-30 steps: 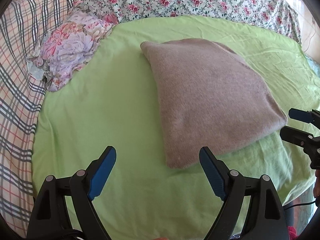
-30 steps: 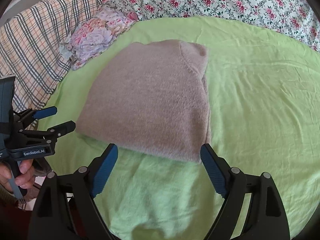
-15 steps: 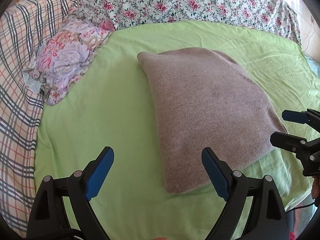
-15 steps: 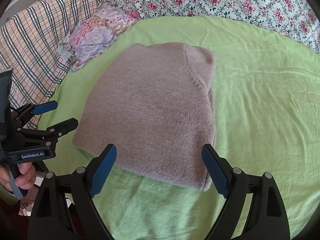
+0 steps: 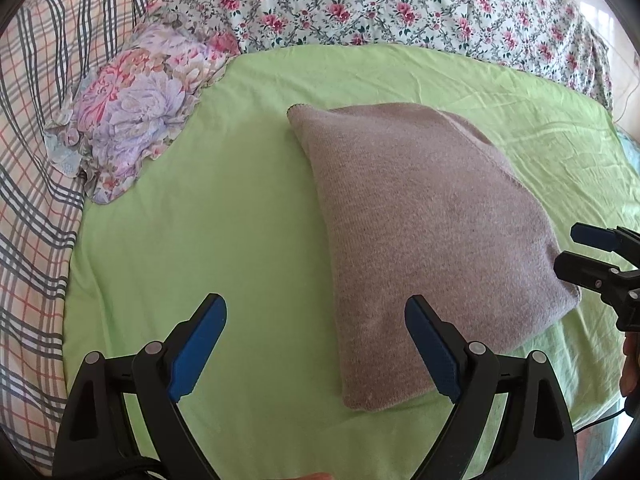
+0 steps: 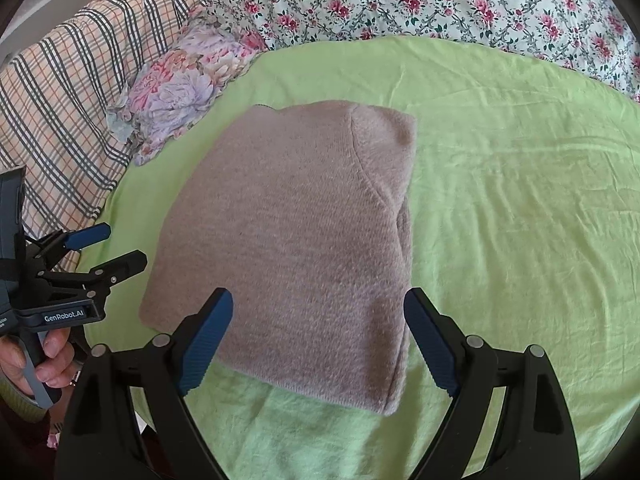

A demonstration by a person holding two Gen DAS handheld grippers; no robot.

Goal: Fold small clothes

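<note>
Lying folded, sweater (image 6: 292,248) edges ringed by sheet (image 6: 500,208).

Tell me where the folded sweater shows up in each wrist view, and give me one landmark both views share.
Left wrist view: the folded sweater lies right of centre on the green sheet, running to the lower right.
Right wrist view: the sweater fills the centre, its near edge between the right gripper fingers.
Shared landmark: the floral pillow, up and left of the sweater in both views.
</note>
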